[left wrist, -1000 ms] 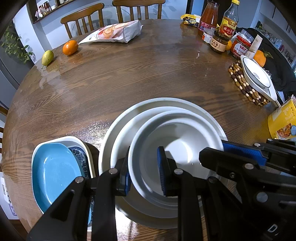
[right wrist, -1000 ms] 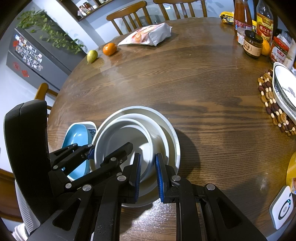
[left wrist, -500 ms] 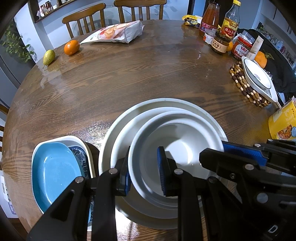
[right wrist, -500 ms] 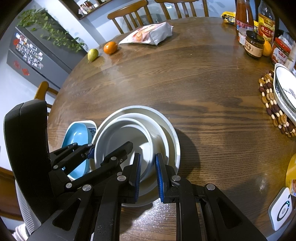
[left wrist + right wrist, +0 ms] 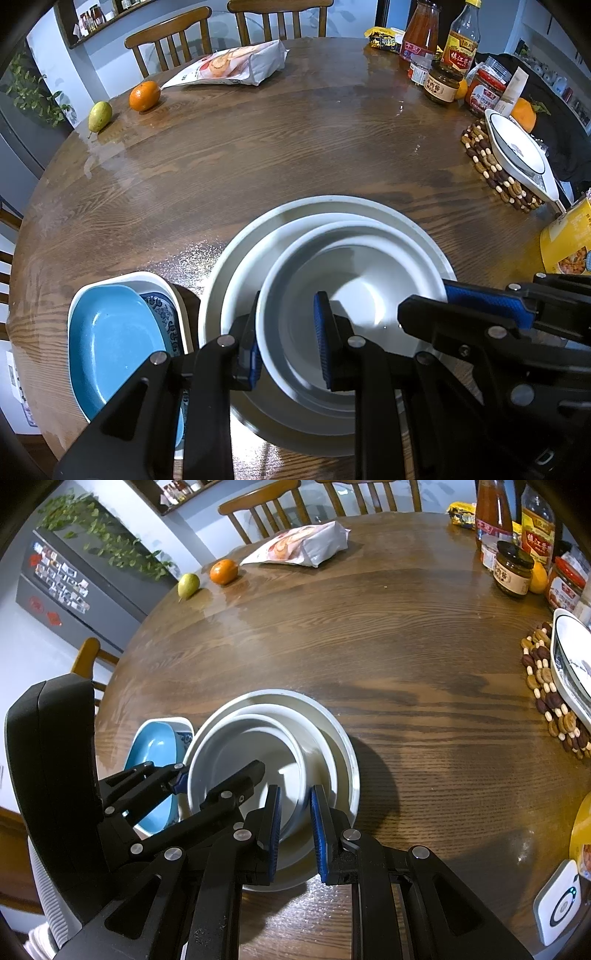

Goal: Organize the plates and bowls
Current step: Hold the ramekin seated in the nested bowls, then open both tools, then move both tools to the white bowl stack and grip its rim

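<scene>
Table: round dark wooden dining table (image 5: 258, 155), wooden chairs (image 5: 170, 40) up at 12 o'clock.
Stack: white nested bowls, widest white bowl (image 5: 369, 206) at the bottom, a middle white bowl (image 5: 251, 273) in it, top white bowl (image 5: 354, 280) innermost, sitting at 6 o'clock on the table.
Side dishes: light blue oval plate (image 5: 107, 339) in a white oval dish (image 5: 122, 278), just beside the stack at 9 o'clock.
Left gripper (image 5: 286, 332): jaws straddle the top bowl's left rim, one finger outside and one inside; a small gap shows, so not clamped.
Right gripper (image 5: 295, 819): jaws straddle the top bowl's right rim the same way, loose.
Far edge: orange tangerine (image 5: 144, 96) and green pear (image 5: 99, 116) at 10 o'clock.
</scene>
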`<state>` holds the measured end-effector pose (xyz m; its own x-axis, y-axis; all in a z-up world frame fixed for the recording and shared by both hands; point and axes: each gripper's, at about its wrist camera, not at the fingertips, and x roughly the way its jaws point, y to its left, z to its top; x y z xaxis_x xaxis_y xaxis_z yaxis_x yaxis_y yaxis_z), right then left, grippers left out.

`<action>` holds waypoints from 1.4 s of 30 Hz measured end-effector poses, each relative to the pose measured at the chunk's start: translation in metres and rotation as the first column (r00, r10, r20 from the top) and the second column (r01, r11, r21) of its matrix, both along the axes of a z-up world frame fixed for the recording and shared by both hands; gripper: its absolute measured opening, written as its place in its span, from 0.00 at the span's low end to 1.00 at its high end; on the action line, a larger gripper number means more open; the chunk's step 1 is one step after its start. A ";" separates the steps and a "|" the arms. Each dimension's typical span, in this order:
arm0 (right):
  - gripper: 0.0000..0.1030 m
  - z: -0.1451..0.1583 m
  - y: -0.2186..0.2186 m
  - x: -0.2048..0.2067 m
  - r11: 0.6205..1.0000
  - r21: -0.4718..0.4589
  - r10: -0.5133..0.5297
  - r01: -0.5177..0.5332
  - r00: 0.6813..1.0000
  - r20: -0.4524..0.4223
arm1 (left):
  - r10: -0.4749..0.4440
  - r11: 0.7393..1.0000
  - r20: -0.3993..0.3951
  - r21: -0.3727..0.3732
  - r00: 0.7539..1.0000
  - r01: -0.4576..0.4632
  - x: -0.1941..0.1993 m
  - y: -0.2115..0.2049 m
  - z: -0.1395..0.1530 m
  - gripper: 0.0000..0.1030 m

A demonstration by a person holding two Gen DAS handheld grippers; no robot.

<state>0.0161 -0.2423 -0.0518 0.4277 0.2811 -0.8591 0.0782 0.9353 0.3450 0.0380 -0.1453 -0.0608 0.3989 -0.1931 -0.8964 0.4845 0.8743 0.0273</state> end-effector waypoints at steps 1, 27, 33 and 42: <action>0.18 0.000 -0.002 0.001 1.000 0.001 0.001 -0.001 1.000 0.000 | 0.000 1.000 0.001 0.001 1.000 0.000 0.000 0.000 0.000 0.20; 0.40 0.051 -0.024 -0.018 0.997 -0.010 -0.070 0.072 0.985 0.161 | 0.042 0.994 0.117 -0.108 0.992 -0.029 -0.012 0.015 0.058 0.65; 0.60 0.052 -0.033 -0.027 0.995 0.030 -0.096 0.092 0.981 0.166 | 0.066 0.991 0.129 -0.120 0.989 -0.051 -0.015 0.024 0.066 0.78; 0.62 0.049 -0.046 -0.040 0.990 0.072 -0.131 0.121 0.979 0.153 | 0.153 0.971 0.004 -0.188 0.988 -0.150 -0.009 0.061 0.064 0.90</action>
